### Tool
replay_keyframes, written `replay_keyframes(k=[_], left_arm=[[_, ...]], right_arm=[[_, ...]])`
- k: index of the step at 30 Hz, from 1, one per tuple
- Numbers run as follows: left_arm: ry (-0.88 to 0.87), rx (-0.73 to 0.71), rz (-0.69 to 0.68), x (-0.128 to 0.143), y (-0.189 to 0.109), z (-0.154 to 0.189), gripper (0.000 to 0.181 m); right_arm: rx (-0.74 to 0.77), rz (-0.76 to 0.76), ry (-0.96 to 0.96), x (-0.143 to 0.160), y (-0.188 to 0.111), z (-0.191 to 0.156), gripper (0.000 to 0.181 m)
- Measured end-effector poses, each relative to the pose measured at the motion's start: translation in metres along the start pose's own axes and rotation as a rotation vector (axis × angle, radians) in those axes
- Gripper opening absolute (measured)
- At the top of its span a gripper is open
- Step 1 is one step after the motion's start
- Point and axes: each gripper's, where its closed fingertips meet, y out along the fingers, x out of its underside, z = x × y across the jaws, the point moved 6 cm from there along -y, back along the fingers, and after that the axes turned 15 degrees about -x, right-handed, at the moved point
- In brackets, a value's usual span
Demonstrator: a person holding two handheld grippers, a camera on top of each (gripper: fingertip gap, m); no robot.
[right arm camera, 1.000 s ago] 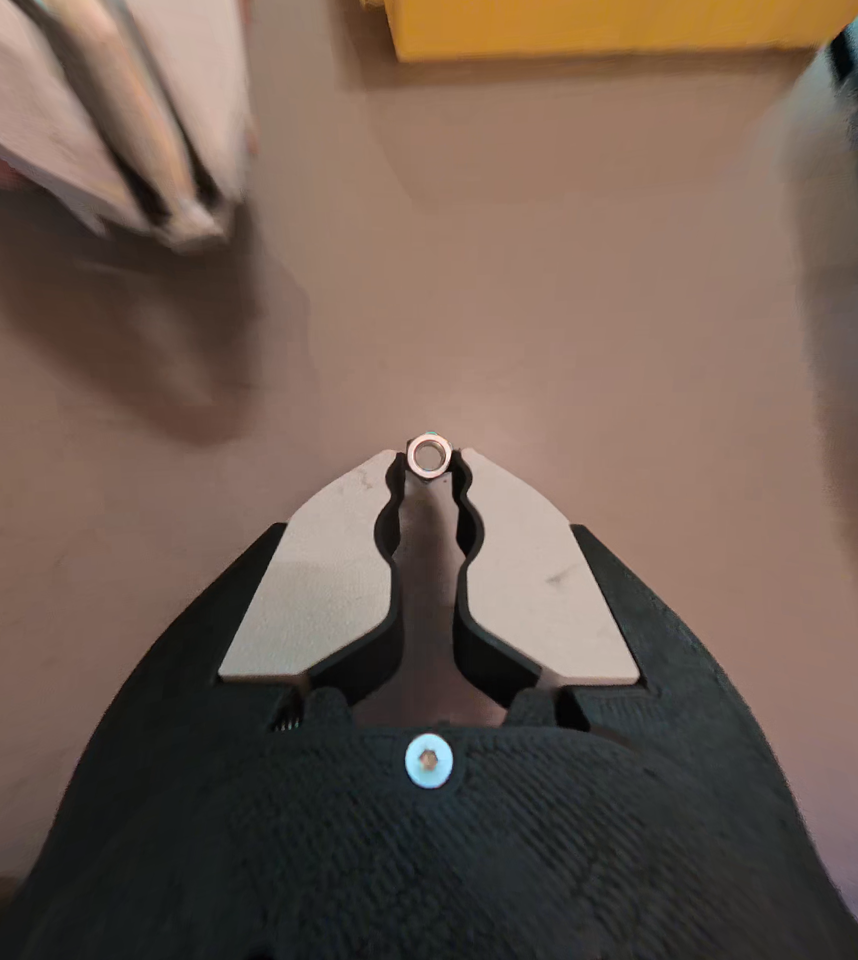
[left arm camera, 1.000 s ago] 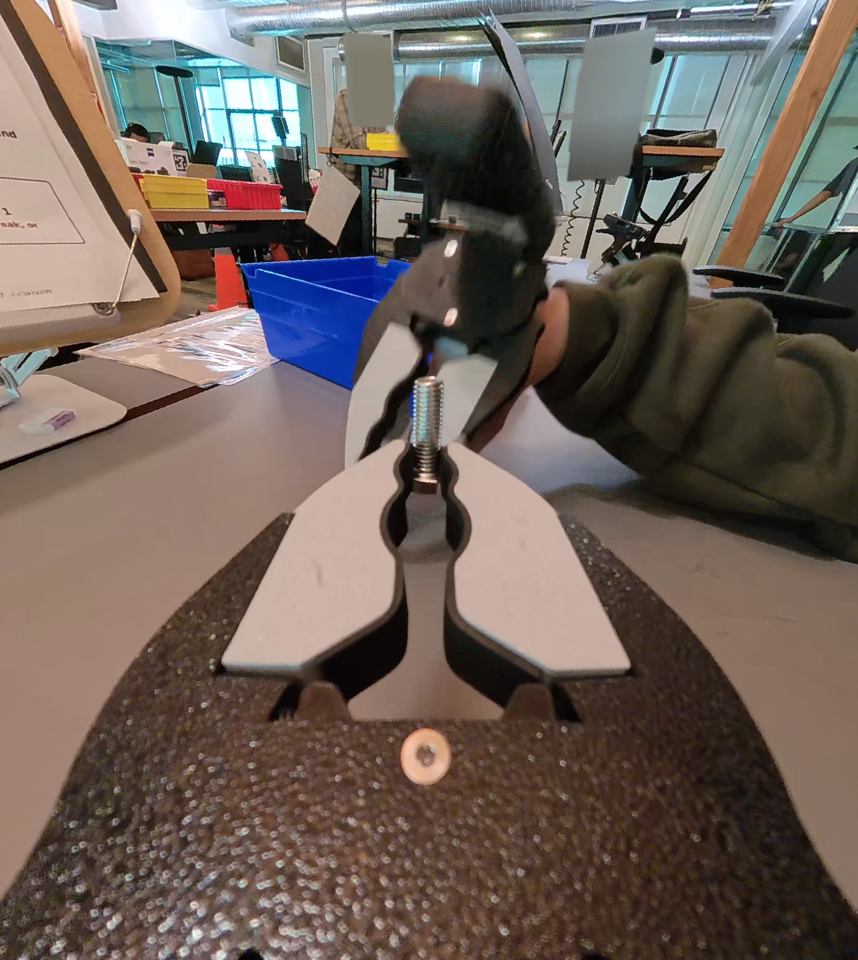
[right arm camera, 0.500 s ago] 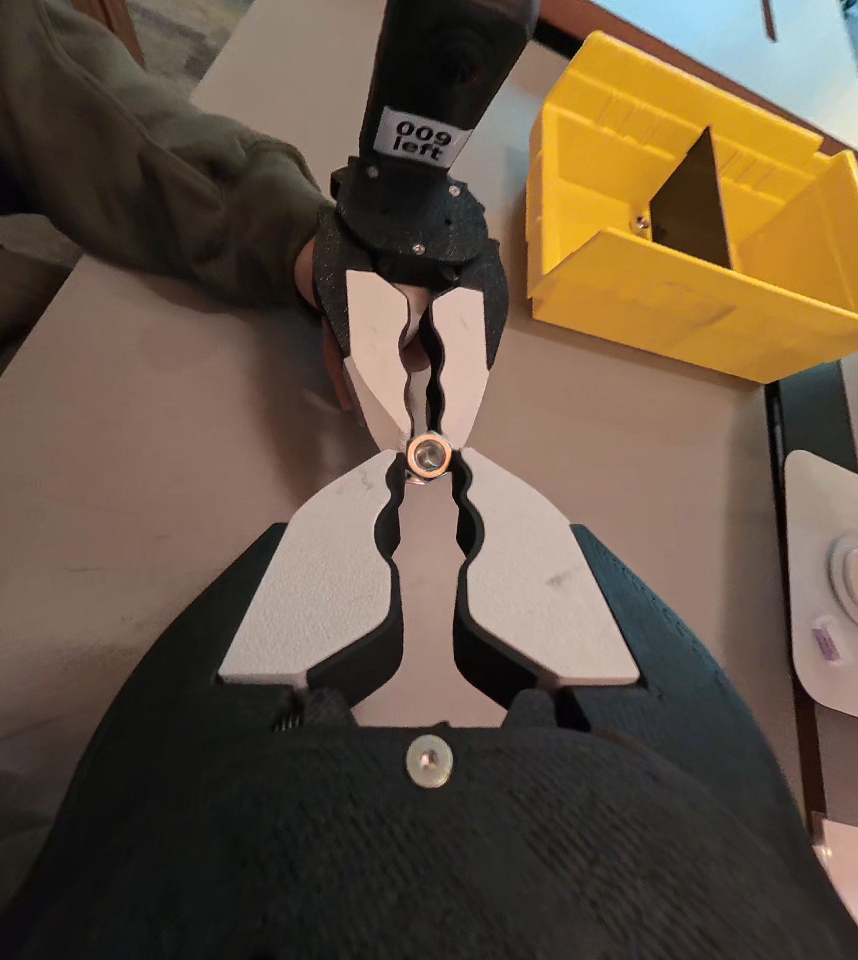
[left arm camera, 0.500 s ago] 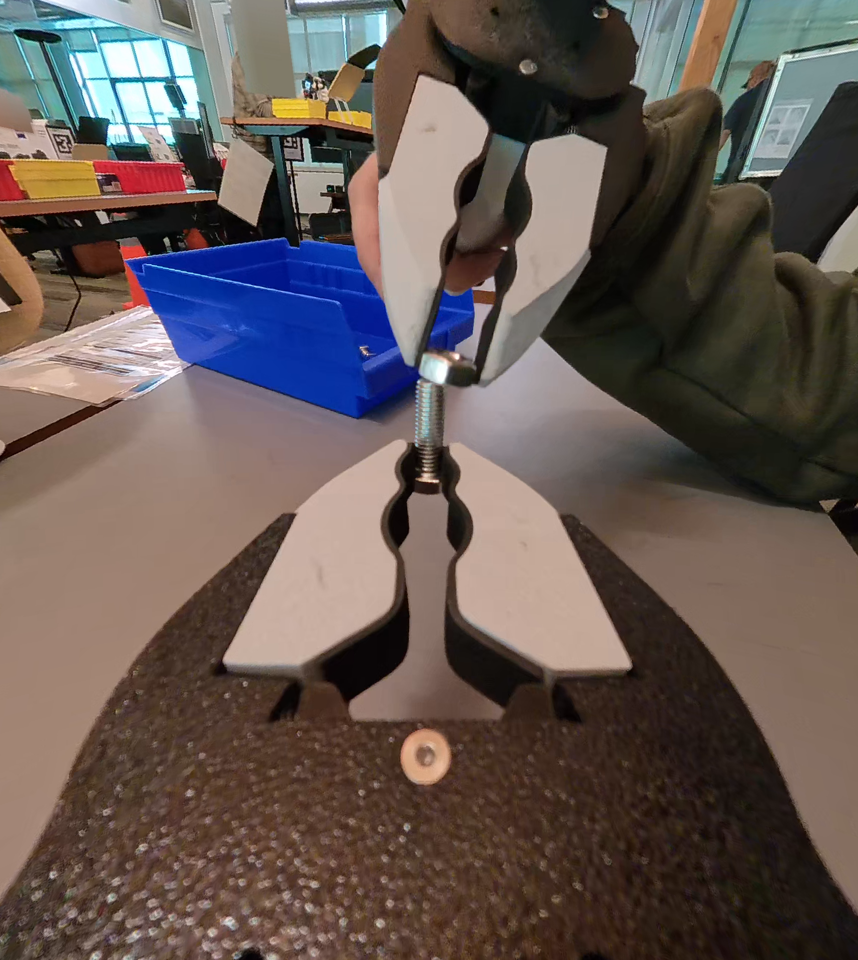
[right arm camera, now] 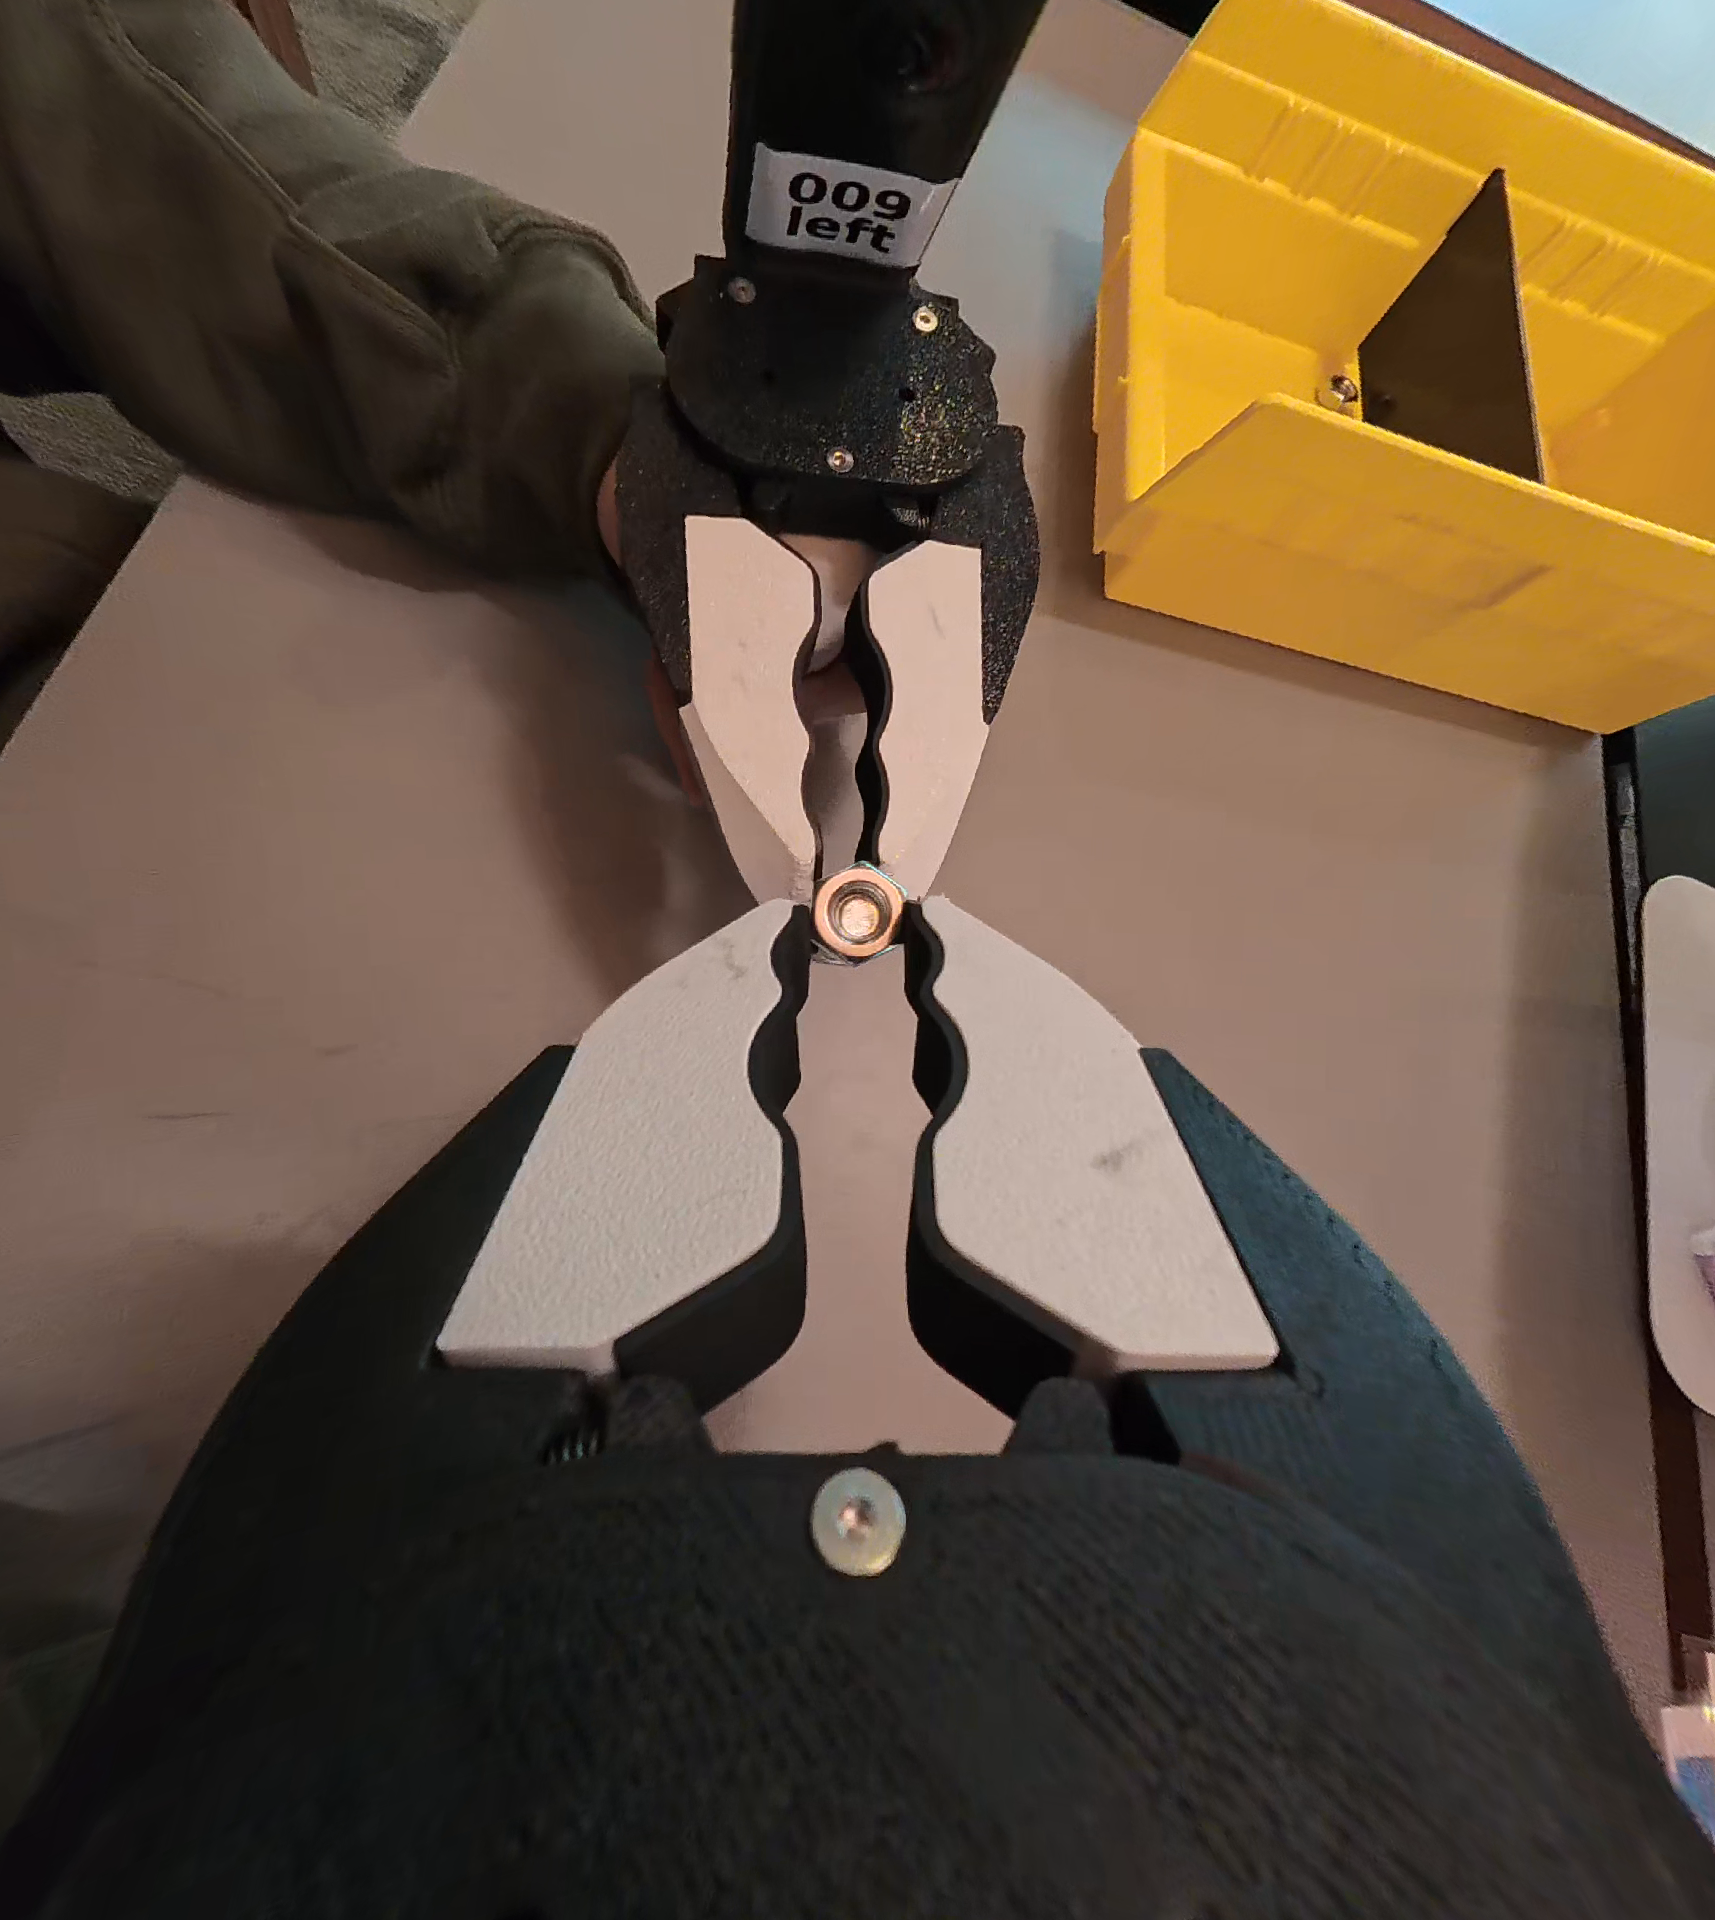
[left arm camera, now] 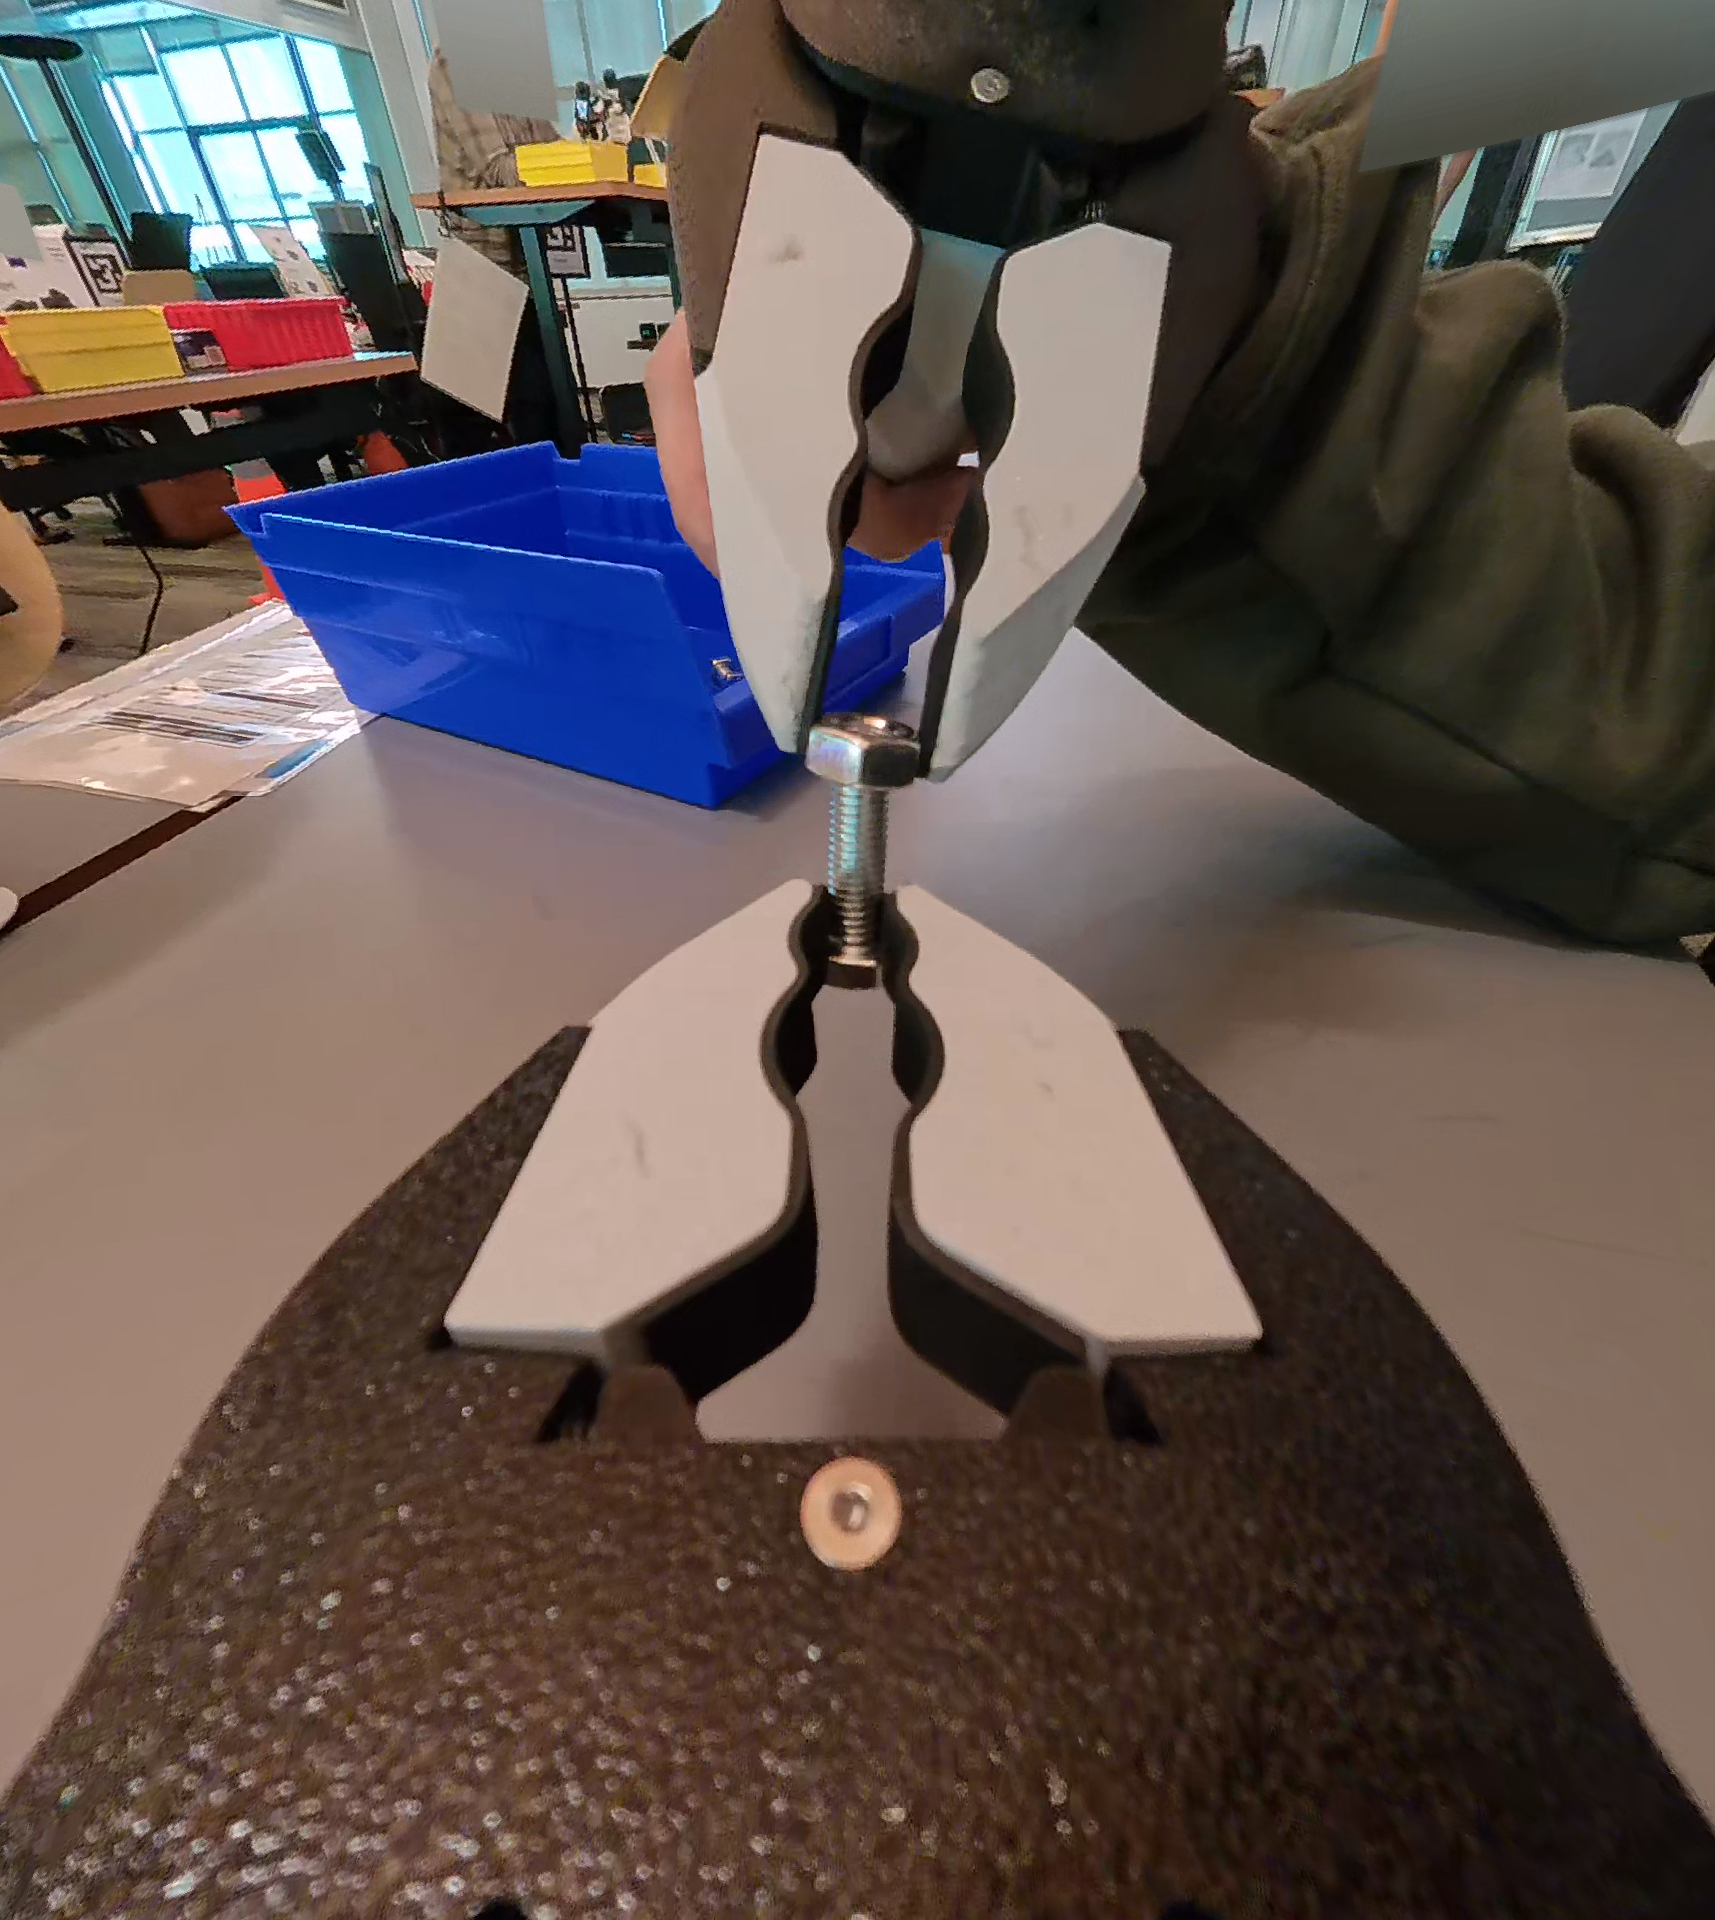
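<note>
Open-plan workshop, workbenches (left arm camera: 209,379), coloured parts bins (left arm camera: 94,348), exposed windows

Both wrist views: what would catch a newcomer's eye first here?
Dead centre, a silver bolt stands upright in the left gripper, while the right gripper comes from above, pinching a hex nut at the bolt's top. Next come the bins on the grey table: a blue bin behind the grippers, a yellow bin off to the side.

My grey table (left arm camera: 209,1039) carries a blue bin (left arm camera: 520,623) at eleven o'clock with clear printed sleeves (left arm camera: 157,717) at ten, and, seen from my right tool, a yellow bin (right arm camera: 1435,499) at one.
</note>
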Motion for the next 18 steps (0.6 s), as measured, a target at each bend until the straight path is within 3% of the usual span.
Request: replay_keyframes(k=[1,18], left_arm=[[-0.003,0.001,0.001,-0.0001,0.0,-0.0001,0.009],[-0.053,0.021,0.015,-0.0007,-0.0011,-0.0013,0.009]], right_arm=[[0.001,0.003,0.002,0.0002,-0.0002,0.0001,0.017],[0.007,0.031,0.019,0.0,0.0005,0.002,0.024]])
